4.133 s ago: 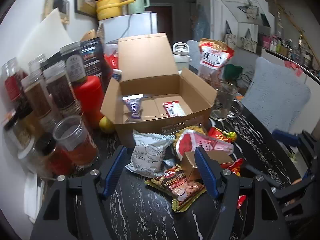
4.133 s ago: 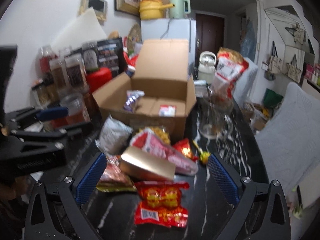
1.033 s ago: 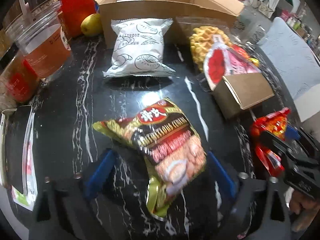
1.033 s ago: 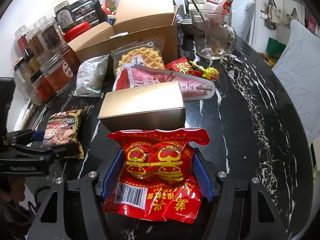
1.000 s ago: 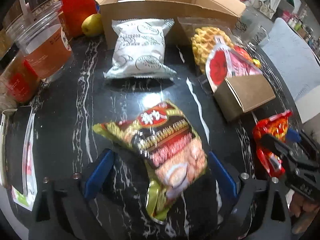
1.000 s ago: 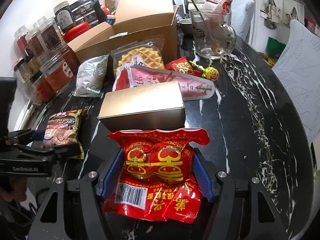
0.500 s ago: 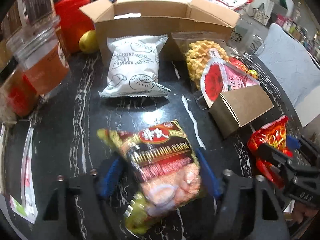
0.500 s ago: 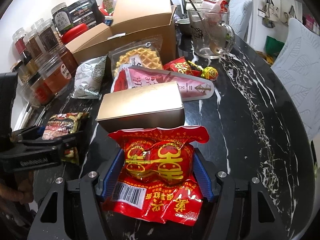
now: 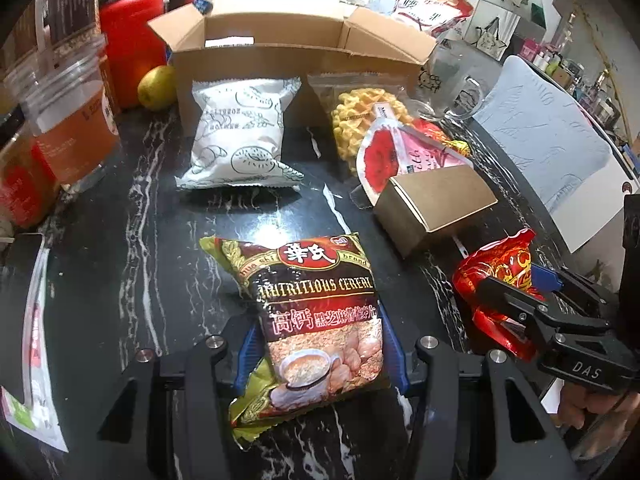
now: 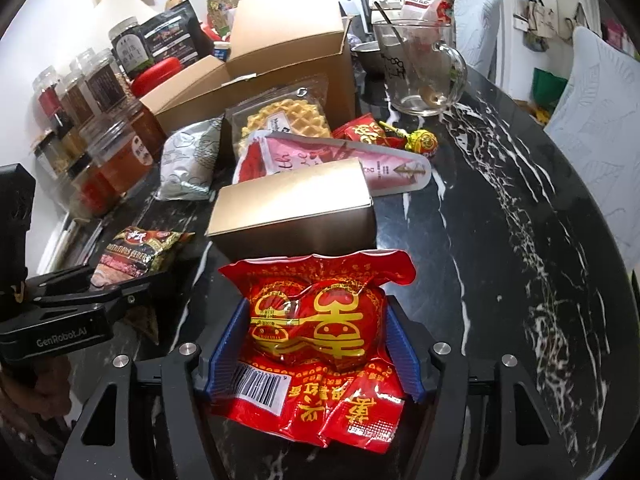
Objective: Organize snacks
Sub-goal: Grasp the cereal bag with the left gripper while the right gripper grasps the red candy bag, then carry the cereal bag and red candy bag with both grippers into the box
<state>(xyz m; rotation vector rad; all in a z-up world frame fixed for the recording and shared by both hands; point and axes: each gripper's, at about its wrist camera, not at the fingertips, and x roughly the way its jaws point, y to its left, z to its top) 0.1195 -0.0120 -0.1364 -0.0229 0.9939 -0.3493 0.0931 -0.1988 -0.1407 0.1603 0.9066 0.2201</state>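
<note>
Jars point(image 9: 68, 120) of dried goods line the left edge of the black marble table point(image 9: 132, 240), beside a red canister point(image 9: 132, 40) and a yellow fruit point(image 9: 157, 87). Next comes the open cardboard box point(image 9: 296, 60), with a white snack bag point(image 9: 240, 132) leaning on its front wall and a waffle pack point(image 9: 360, 120) just beside. The left gripper point(image 9: 320, 352) is closing its blue pads on a cereal packet point(image 9: 320, 320) (the packet sits squeezed between them). Further right, a small gold box point(image 10: 296, 208) lies touching a pink pouch point(image 10: 340, 160). The right gripper point(image 10: 316, 348) clamps a red snack packet point(image 10: 320, 320).
</note>
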